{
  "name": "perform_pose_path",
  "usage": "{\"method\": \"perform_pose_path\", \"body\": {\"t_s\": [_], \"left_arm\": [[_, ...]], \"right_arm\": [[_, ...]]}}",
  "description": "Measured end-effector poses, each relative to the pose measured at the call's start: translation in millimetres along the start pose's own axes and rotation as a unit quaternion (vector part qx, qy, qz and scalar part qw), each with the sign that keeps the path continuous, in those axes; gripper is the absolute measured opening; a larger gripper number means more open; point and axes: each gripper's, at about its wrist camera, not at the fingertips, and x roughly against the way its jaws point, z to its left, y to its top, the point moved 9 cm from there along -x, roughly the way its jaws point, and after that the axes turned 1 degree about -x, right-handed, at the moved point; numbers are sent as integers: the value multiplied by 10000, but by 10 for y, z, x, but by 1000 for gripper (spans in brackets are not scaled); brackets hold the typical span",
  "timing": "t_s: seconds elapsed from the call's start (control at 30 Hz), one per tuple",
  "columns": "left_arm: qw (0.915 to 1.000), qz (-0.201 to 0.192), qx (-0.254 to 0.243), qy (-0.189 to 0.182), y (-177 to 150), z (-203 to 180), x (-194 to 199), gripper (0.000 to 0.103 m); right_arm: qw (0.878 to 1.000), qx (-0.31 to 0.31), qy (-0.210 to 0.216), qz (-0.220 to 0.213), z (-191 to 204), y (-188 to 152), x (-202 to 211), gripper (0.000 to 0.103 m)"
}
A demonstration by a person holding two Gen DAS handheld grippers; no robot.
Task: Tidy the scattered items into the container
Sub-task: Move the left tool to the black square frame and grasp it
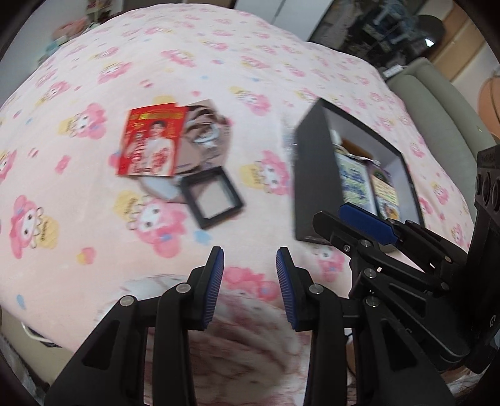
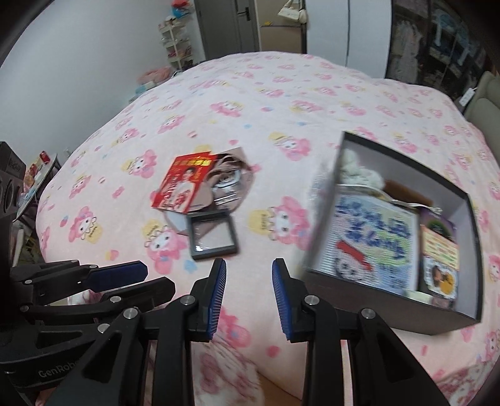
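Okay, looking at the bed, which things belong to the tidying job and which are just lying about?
Belongs to the job:
- red card
- photo print under it
- small black frame
- black box, already part filled

Just lying about:
- pink bedspread
- shelf rack
- white handbag by the door

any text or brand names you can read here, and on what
"GenRob": on the left gripper body, cut off by a finger.
Red card: print blurred, unreadable.
Printed cards in the black box: blurred, unreadable.
Right gripper body marking: too dark to read.
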Motion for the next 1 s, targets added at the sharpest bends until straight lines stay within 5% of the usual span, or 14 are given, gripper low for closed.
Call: {"method": "perform_pose_path", "body": {"t_s": [0.23,0.43,0.6,0.73,0.9,1.0], "left_arm": [[9963,234,805,184,77,681,-254,37],[9854,408,1638,-225,215,1146,-572,37],[9887,710,1310,136,378,1167,-891,37],[9900,1095,867,-206,493,929,-1113,38],[9859,1476,768,-161,549,893,-1361,37],[9809,1673,904,-404,551,880,-1484,21]], "right_arm": [[9967,-178,676,418,293,54,-517,29],[9930,-543,624,839,174,8,-961,29],[9927,-514,197,1076,19,17,-1288,30],[9918,-365,66,1226,48,-25,-1505,34],[9914,-577,104,1169,-21,71,-1709,35],[9883,-698,495,1266,-14,65,-1750,30]]}}
